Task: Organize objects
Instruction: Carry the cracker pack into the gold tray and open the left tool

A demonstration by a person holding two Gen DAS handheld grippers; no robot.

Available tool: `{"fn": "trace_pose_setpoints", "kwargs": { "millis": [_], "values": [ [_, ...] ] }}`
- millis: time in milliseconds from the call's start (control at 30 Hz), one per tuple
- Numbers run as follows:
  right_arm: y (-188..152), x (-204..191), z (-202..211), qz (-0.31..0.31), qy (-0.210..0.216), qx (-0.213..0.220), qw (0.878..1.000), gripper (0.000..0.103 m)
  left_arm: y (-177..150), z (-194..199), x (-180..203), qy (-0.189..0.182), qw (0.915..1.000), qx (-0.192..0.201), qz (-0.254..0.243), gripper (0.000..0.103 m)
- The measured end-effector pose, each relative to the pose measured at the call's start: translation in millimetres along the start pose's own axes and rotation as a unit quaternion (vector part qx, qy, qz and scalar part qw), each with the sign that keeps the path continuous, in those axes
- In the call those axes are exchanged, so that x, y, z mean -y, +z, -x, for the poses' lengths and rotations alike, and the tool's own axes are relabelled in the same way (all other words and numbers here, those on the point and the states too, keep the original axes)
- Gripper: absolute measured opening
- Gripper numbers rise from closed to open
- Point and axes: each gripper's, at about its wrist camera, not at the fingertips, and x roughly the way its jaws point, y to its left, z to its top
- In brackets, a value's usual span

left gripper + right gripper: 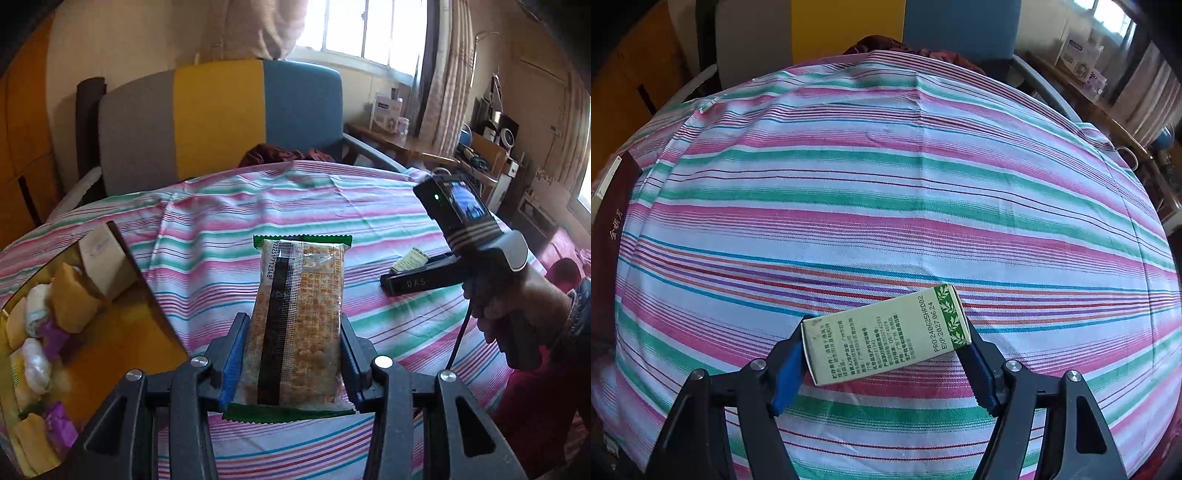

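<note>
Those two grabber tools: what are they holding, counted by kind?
Snack packets: 1, the snack packet in the left gripper.
Small cardboard boxes: 1, the green box in the right gripper.
Total: 2

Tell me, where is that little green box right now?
In the right wrist view, the green box sits tilted between the right gripper fingers, over the striped cloth.

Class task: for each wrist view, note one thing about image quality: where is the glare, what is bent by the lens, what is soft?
Left wrist view: the window is blown out white, and the open box of snacks at the left edge looks soft. Right wrist view: fisheye bows the striped cloth into a dome, yet the print on the green-and-cream carton stays sharp.
</note>
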Motion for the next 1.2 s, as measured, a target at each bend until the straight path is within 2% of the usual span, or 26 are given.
{"fn": "trace_pose_setpoints", "kwargs": {
  "millis": [600, 733, 833, 1033, 1100, 1200],
  "values": [
    [1.9, -1.7, -9.3, 0.011, -0.007, 0.008, 1.0, 0.074, -18.9, 29.8, -66.6, 0.044, 0.9949, 0.0, 0.091, 0.045],
    [1.4, -2.9, -9.7, 0.013, -0.009, 0.009, 1.0, 0.074, -23.8, 40.1, -93.2, 0.041, 0.9897, 0.004, 0.137, 0.045],
    [0.9, -2.2, -8.5, 0.014, -0.009, 0.009, 1.0, 0.074, -30.8, 52.5, -126.9, 0.047, 0.9798, 0.01, 0.194, 0.045],
    [1.7, -2.6, -7.5, 0.019, -0.009, 0.009, 1.0, 0.074, -61.5, 68.6, -194.0, 0.065, 0.9466, 0.007, 0.316, 0.045],
    [1.8, -3.0, -7.5, 0.021, -0.009, 0.009, 1.0, 0.074, -69.1, 70.0, -206.4, 0.065, 0.9364, 0.006, 0.345, 0.045],
    [2.7, -2.8, -7.5, 0.024, -0.011, 0.01, 1.0, 0.074, -72.4, 68.5, -216.8, 0.069, 0.9266, 0.009, 0.369, 0.045]
  ]
}}
